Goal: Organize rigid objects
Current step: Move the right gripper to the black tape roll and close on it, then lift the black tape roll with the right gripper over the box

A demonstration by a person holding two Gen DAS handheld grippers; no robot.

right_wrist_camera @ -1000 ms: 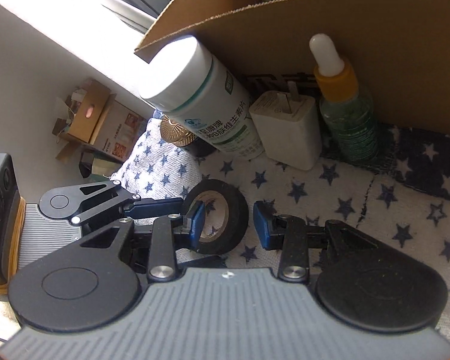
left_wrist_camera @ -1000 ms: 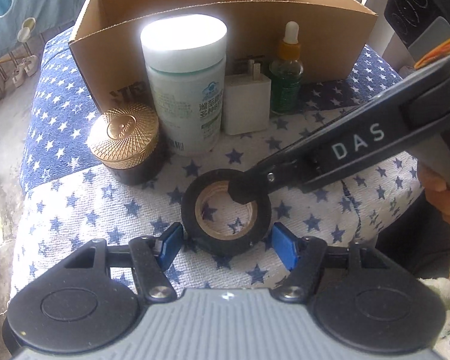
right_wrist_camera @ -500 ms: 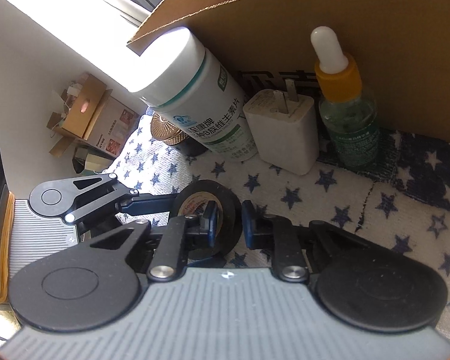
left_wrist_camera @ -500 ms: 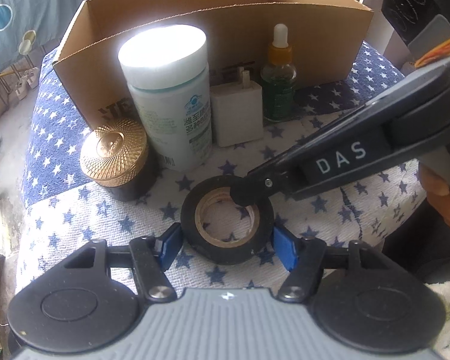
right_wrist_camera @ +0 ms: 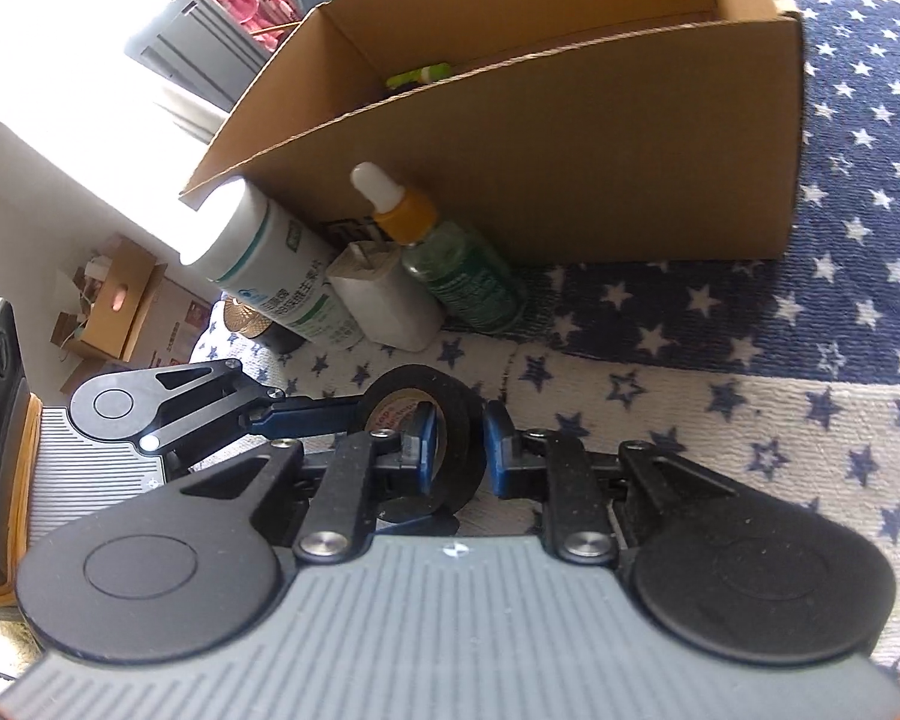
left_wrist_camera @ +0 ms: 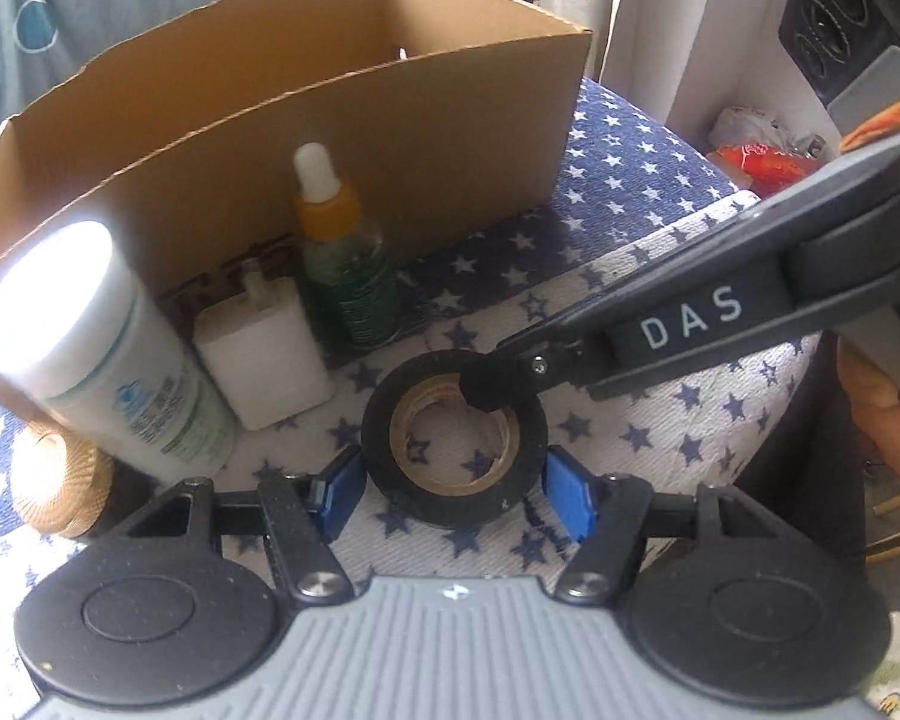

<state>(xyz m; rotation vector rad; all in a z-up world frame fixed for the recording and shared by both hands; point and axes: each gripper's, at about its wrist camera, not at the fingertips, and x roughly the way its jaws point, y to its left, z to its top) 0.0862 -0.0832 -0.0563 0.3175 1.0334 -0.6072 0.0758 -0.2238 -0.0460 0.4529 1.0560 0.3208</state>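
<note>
A black tape roll (left_wrist_camera: 453,435) lies on the star-patterned cloth. My left gripper (left_wrist_camera: 453,495) stands open with a blue pad on each side of the roll. My right gripper (right_wrist_camera: 457,445) is shut on the roll's wall (right_wrist_camera: 457,420), one finger inside the hole, one outside; it also shows in the left wrist view (left_wrist_camera: 486,384). Behind stand a white bottle (left_wrist_camera: 102,348), a white charger plug (left_wrist_camera: 264,354), a green dropper bottle (left_wrist_camera: 342,276) and a gold-lidded jar (left_wrist_camera: 60,486), in front of an open cardboard box (left_wrist_camera: 450,120).
The box (right_wrist_camera: 630,168) holds a green item (right_wrist_camera: 420,75) inside. Star-patterned cloth (right_wrist_camera: 750,360) extends to the right of the box. Speakers (left_wrist_camera: 834,24) and clutter stand beyond the cloth's right edge.
My right gripper has closed on the tape roll's wall and tilted it. Both views have shifted right and risen, showing the box interior. The left gripper still brackets the roll.
</note>
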